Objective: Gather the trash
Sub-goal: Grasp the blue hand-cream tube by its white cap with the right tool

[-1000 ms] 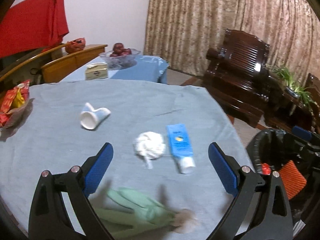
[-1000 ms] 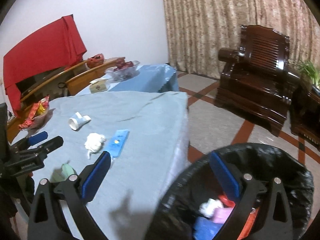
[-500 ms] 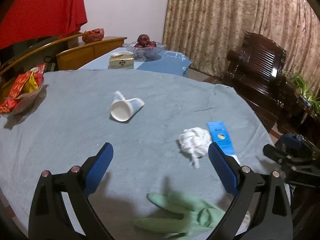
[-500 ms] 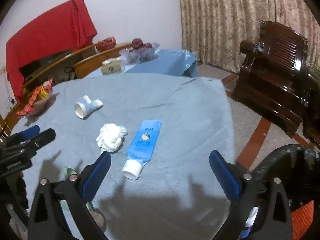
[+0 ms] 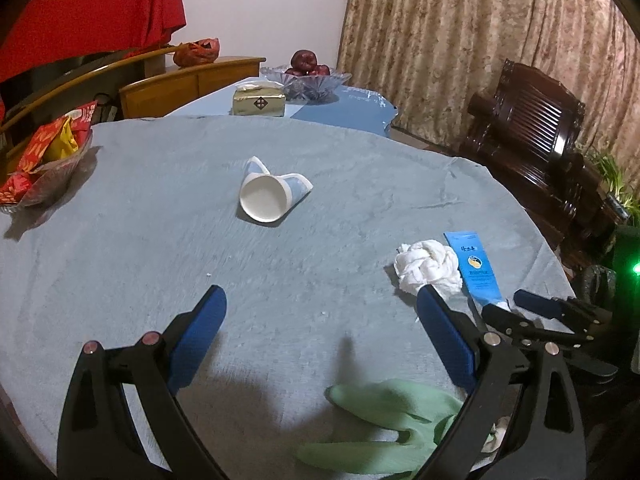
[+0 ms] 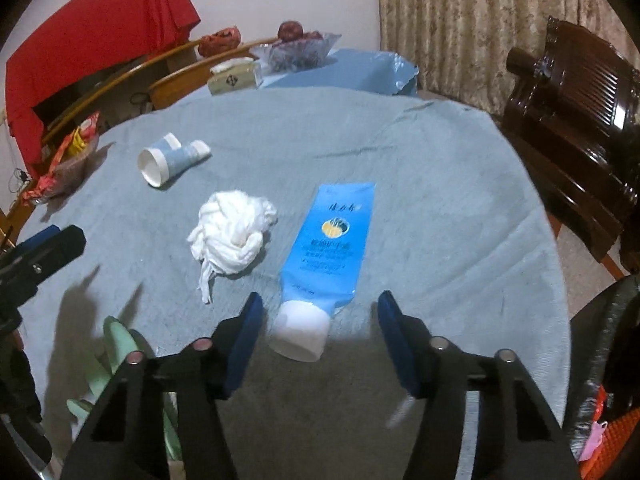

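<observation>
Looking down over the round table (image 6: 460, 184) with its grey-blue cloth, we take the blue tube (image 6: 332, 236) as our landmark. It lies flat on the cloth with its white cap (image 6: 302, 332) toward us and its flat crimped end pointing away.

Our right gripper (image 6: 318, 312) hovers over the cap end. Its jaws have just been closing and now stand about half open, one blue pad on each side of the cap; the pads do not yet press on it, so the tube is between them but not gripped.

Just left of the tube, close beside it, lies a crumpled white tissue wad (image 6: 232, 236). Farther left and beyond the tube, a white-and-blue paper cup (image 6: 168, 160) lies on its side, mouth toward us. Nearer us and left of the tube, a pale green glove (image 5: 384, 412) sprawls on the cloth.

Our left gripper (image 5: 320, 336) is left of the tube, above bare cloth just beyond the glove. Its jaws are spread wide and hold nothing.

Right of the tube, off the table's edge, we see the rim of a black trash bag (image 6: 616, 344) with something orange inside. Far left of the tube, at the table's edge, sits a dish of red snack packets (image 5: 44, 160). Beyond the table are a tissue box (image 5: 258, 100) and a glass bowl of dark fruit (image 5: 306, 74).
</observation>
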A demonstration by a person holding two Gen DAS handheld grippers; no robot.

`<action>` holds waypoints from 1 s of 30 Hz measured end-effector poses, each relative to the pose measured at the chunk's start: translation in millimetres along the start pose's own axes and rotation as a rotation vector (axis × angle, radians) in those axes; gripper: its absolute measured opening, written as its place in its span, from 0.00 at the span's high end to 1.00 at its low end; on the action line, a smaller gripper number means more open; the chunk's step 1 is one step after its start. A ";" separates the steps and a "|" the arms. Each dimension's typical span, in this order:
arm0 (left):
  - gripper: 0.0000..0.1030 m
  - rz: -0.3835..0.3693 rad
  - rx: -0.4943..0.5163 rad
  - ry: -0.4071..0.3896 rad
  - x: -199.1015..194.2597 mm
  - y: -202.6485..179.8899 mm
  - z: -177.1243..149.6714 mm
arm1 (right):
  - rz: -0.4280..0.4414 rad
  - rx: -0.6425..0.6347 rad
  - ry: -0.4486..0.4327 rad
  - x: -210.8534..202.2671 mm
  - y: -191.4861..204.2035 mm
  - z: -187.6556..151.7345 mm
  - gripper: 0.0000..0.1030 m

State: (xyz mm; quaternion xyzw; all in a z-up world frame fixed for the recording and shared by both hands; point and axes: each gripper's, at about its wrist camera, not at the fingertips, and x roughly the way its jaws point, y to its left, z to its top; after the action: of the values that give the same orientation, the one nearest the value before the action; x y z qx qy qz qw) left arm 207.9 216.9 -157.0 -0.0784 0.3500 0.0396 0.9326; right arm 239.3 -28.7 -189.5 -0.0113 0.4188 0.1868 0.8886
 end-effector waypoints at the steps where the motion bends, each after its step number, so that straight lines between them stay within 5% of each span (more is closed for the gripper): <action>1: 0.09 -0.001 -0.001 0.001 0.3 0.3 -0.3 | 0.003 0.002 0.010 2.8 0.8 -0.8 0.48; 9: 0.09 -0.014 -0.001 0.009 5.9 -2.7 1.5 | -0.008 0.002 0.021 7.2 1.9 -3.7 0.59; 11: 0.09 -0.018 0.001 0.011 7.2 -4.7 2.4 | -0.004 0.002 0.019 6.7 0.5 -4.1 0.72; 30: 0.14 -0.103 0.061 0.056 41.1 -55.2 20.7 | -0.037 0.120 -0.059 -9.1 -56.5 24.2 0.72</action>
State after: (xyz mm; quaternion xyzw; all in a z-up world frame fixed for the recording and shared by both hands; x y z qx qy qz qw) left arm 259.2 167.0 -162.1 -0.0690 0.3726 -0.0212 0.9252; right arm 271.2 -79.9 -174.7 0.0395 0.4026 0.1451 0.9029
